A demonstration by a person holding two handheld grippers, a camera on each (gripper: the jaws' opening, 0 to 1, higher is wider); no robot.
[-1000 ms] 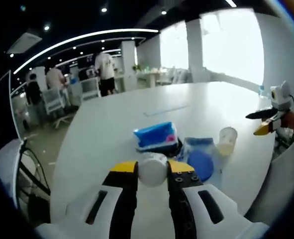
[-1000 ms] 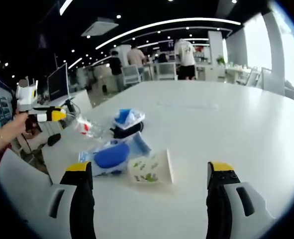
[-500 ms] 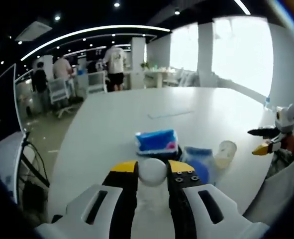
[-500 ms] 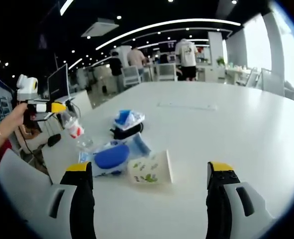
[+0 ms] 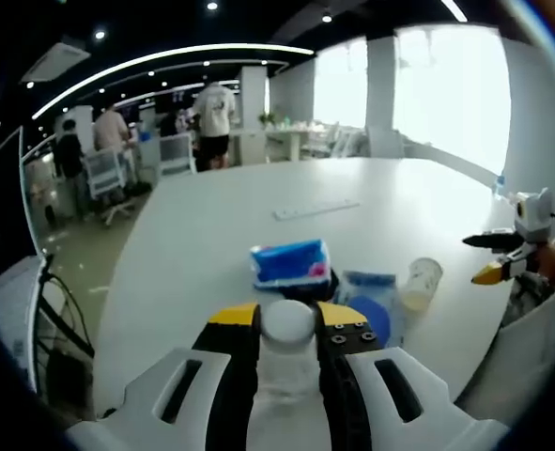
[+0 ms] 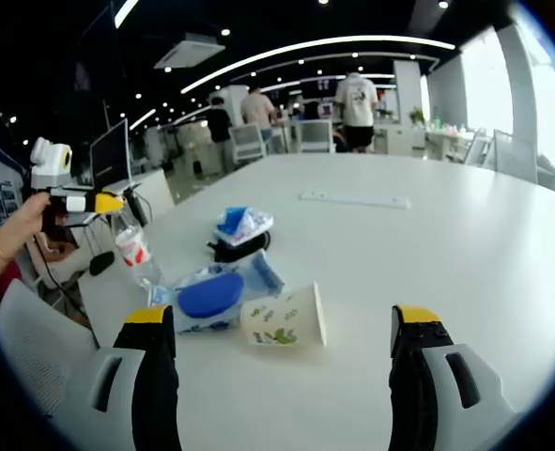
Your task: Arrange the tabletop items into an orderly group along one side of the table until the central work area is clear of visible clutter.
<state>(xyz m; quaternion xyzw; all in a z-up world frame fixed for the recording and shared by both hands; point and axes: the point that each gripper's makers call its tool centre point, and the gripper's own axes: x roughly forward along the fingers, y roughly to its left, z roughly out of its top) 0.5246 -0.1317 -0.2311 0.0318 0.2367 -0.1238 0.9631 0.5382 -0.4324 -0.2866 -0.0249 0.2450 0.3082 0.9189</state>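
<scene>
Left gripper view, nearest first: left gripper (image 5: 287,324) clamped on the white cap of a clear plastic bottle (image 5: 285,362), yellow-tipped jaws pressed to either side of the cap, bottle body hanging below between them. Just beyond, on the white table (image 5: 211,216), a cluster: blue tissue pack (image 5: 291,263) on top of a dark object, a clear wrapper with a round blue lid (image 5: 376,315) beside it, then a paper cup (image 5: 420,285) lying on its side. Farther right, at the table edge, the other gripper held in a hand.

Right gripper view: right gripper (image 6: 282,329) spread wide, nothing between the jaws. Directly ahead, paper cup (image 6: 282,324) on its side, printed with green leaves, no words legible. Touching it on the left, blue lid in wrapper (image 6: 211,293). Behind, tissue pack (image 6: 242,224) over the dark object. Left, near the table edge, bottle (image 6: 133,252) upright with a red-and-white label, writing too small to read, cap pinched by the left gripper (image 6: 108,200). Far back, people standing among desks and chairs.
</scene>
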